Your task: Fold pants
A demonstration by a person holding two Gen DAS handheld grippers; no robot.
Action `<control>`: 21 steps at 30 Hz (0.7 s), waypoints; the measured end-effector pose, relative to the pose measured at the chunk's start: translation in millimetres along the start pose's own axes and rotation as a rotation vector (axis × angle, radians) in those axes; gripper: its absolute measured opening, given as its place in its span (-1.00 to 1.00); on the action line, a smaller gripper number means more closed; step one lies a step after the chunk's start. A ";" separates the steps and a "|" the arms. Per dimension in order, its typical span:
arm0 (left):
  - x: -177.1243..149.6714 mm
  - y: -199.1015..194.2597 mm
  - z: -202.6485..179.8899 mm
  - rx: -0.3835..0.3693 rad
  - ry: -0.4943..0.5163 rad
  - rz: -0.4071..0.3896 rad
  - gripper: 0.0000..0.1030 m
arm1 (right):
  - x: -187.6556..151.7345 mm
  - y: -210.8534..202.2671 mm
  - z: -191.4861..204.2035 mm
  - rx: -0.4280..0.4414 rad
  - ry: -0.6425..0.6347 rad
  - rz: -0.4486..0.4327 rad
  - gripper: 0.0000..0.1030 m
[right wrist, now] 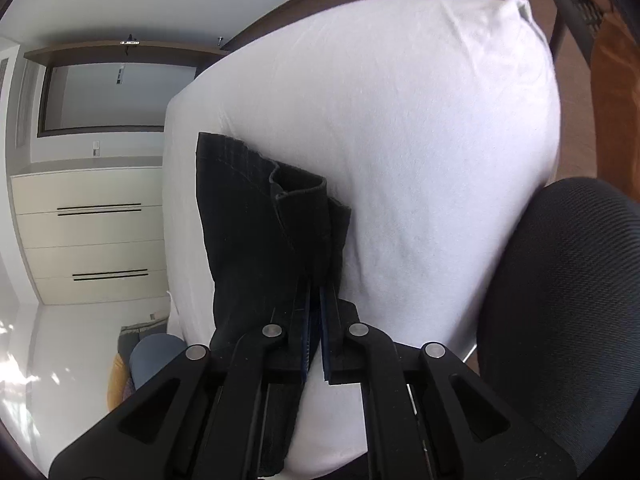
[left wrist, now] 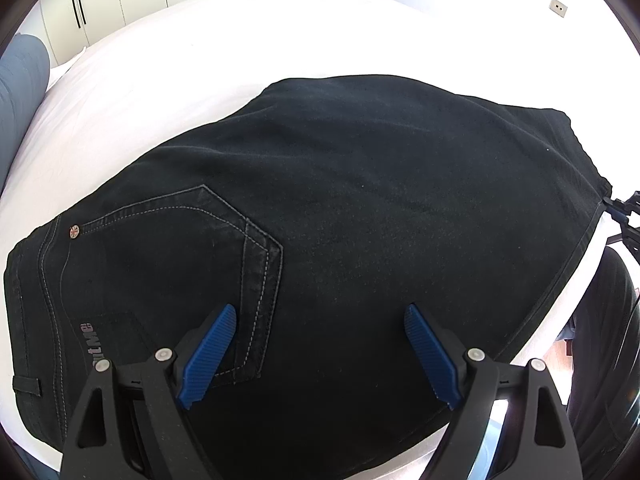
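Observation:
Black jeans [left wrist: 360, 200] lie flat on the white bed [left wrist: 160, 60], back pocket [left wrist: 180, 248] and waistband toward the lower left. My left gripper [left wrist: 319, 310] hovers just above the seat area, blue pads wide apart and open, nothing between them. At the far right edge of this view the right gripper [left wrist: 624, 220] meets the leg end of the jeans. In the right wrist view the right gripper [right wrist: 316, 296] is shut on the bunched leg hems [right wrist: 260, 240], which rise off the bed sheet [right wrist: 420, 160] in front of the fingers.
Pale wardrobe doors [left wrist: 100, 0] stand beyond the bed. A cream chest of drawers [right wrist: 92, 240] is at the left of the right wrist view. A black mesh chair [right wrist: 560, 300] sits close by the bed's edge. A blue-grey cushion [left wrist: 20, 80] lies at the far left.

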State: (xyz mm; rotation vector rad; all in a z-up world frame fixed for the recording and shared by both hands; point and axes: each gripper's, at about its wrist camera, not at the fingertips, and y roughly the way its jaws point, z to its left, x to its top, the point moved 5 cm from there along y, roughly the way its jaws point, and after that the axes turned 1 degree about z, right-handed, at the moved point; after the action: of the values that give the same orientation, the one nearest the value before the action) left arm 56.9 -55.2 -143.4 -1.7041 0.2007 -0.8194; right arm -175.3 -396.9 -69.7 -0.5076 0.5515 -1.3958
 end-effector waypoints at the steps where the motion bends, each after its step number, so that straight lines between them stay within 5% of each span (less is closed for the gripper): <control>1: 0.4 -1.3 2.0 -0.001 -0.003 -0.003 0.69 | 1.7 -9.3 2.9 -0.042 -0.017 -0.023 -0.90; 5: 8.6 -17.2 1.2 -0.022 0.008 -0.050 0.69 | 1.9 -36.8 57.9 -0.047 -0.213 -0.091 -0.90; 7: 20.9 -26.3 -0.8 -0.027 0.027 -0.082 0.69 | -12.2 -20.7 104.3 0.025 -0.348 0.006 -0.90; 10: 56.4 -31.1 -3.1 -0.027 0.056 -0.120 0.69 | -58.1 48.7 152.9 0.093 -0.493 0.266 -0.90; 13: 102.5 -19.8 -7.6 -0.051 0.086 -0.143 0.70 | -78.9 110.8 148.3 0.033 -0.470 0.374 -0.90; 16: 135.6 17.6 -11.6 -0.089 0.088 -0.084 0.70 | -72.7 153.1 117.7 -0.088 -0.422 0.396 -1.00; 19: 146.6 63.6 -11.8 -0.054 0.127 0.016 0.66 | -50.2 150.6 88.9 0.000 -0.319 0.377 -1.00; 21: 148.0 79.0 -5.0 -0.074 0.113 0.027 0.72 | -30.1 132.0 82.1 -0.022 -0.349 0.296 -1.00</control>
State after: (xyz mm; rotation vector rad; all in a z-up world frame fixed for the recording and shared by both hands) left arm 185.5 -162.4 -153.8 -1.7221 0.3342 -0.8980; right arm -24.5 -351.8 -87.7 -0.6436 0.3415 -0.9929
